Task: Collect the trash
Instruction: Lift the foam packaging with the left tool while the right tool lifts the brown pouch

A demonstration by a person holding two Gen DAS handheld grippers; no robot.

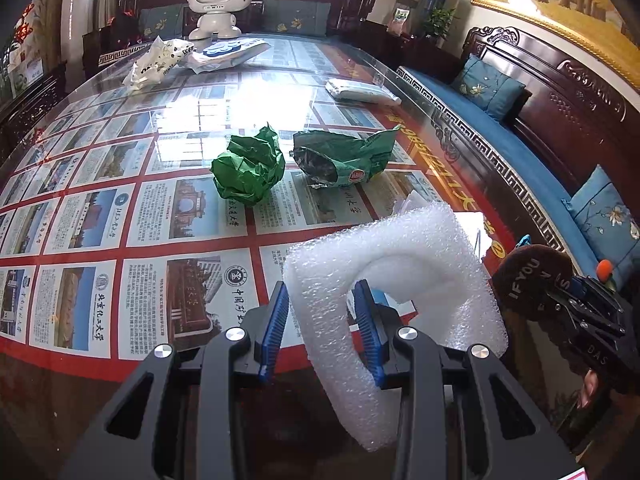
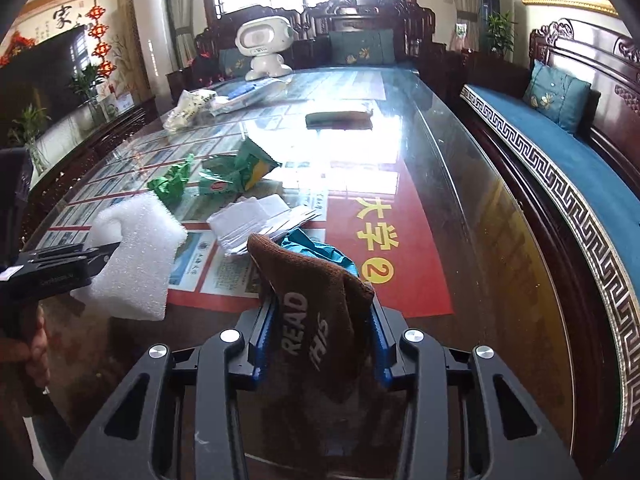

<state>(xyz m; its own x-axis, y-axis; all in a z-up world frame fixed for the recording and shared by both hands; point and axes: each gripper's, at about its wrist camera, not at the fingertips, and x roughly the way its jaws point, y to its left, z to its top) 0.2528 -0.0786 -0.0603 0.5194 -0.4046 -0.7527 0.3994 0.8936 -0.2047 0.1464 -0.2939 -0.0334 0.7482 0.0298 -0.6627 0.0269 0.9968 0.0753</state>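
Left tool (image 1: 322, 320) grips white foam sheet (image 1: 384, 264); right tool (image 2: 322, 340) clamps brown printed cloth (image 2: 316, 312); lift both clear off the worktop (image 2: 460, 208) near edge, grips firm.

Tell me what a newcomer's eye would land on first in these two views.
The white foam sheet clamped in the left gripper, up close, and the brown cloth with printed lettering pinched in the right gripper. Beyond them, green crumpled paper and a green snack bag lie mid-table on the glass top.

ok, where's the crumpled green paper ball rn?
Crumpled green paper ball sits mid-table in the left wrist view, just left of the torn green snack bag, beyond the white foam piece.
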